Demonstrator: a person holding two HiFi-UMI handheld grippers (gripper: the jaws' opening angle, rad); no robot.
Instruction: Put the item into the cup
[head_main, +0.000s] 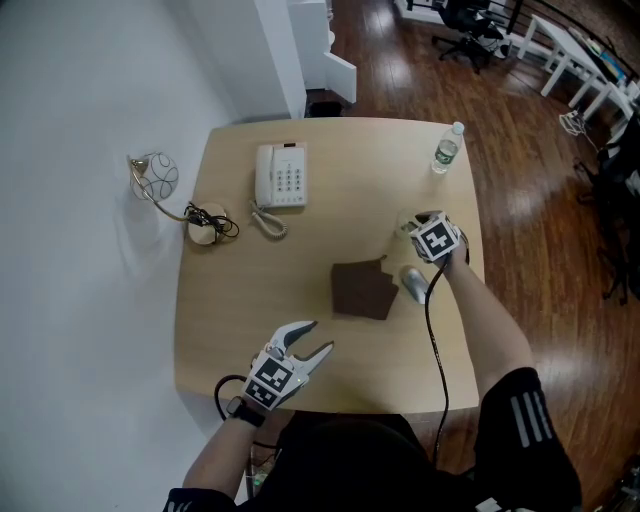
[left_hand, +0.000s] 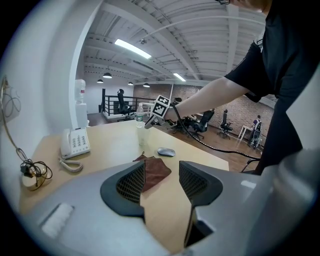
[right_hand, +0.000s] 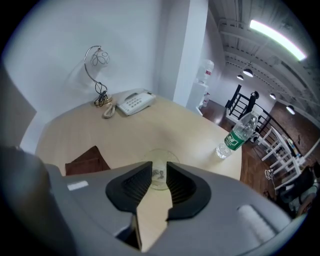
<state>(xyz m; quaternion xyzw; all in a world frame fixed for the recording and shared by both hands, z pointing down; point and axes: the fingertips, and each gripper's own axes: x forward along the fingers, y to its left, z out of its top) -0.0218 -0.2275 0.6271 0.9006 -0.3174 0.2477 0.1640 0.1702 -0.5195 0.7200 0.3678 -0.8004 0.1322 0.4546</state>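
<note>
**A:** Head view first. What's on the table (head_main: 350, 180)?

**B:** A phone (head_main: 281, 175) at the far side, with a lamp (head_main: 155, 178) off its left edge. There's a bottle (head_main: 448, 148) at the far right corner, and a brown cloth (head_main: 362, 290) in the middle with a mouse (head_main: 413, 283) just beside it on the right.

**A:** And the grippers?

**B:** The left gripper (head_main: 320, 336) is near the front edge with its jaws spread, well apart from everything. The right gripper (head_main: 414, 224) is by the right edge, past the mouse. It covers the cup, so I can't make the cup out here.

**A:** Left gripper view?

**B:** The left gripper (left_hand: 161, 165) has wide-spread jaws with nothing between them. Beyond them lies the cloth (left_hand: 155, 172), then the mouse (left_hand: 166, 151). Farther off, the clear cup (left_hand: 143, 137) stands upright with the right gripper (left_hand: 151, 120) just above it. The phone (left_hand: 75, 142) is at the left.

**A:** Right gripper view?

**B:** The right gripper (right_hand: 159, 164) looks down into the cup (right_hand: 161, 169). Its jaws are a narrow gap apart and pinch nothing. They sit just over the rim.

**A:** Where's the item?

**B:** A small pale item (right_hand: 159, 174) shows at the bottom of the cup, but it's too small to tell what it is. The cloth (right_hand: 87, 161) is at the left, the phone (right_hand: 134, 101) and lamp (right_hand: 97, 65) are far back, and the bottle (right_hand: 239, 135) is at the right.
</note>
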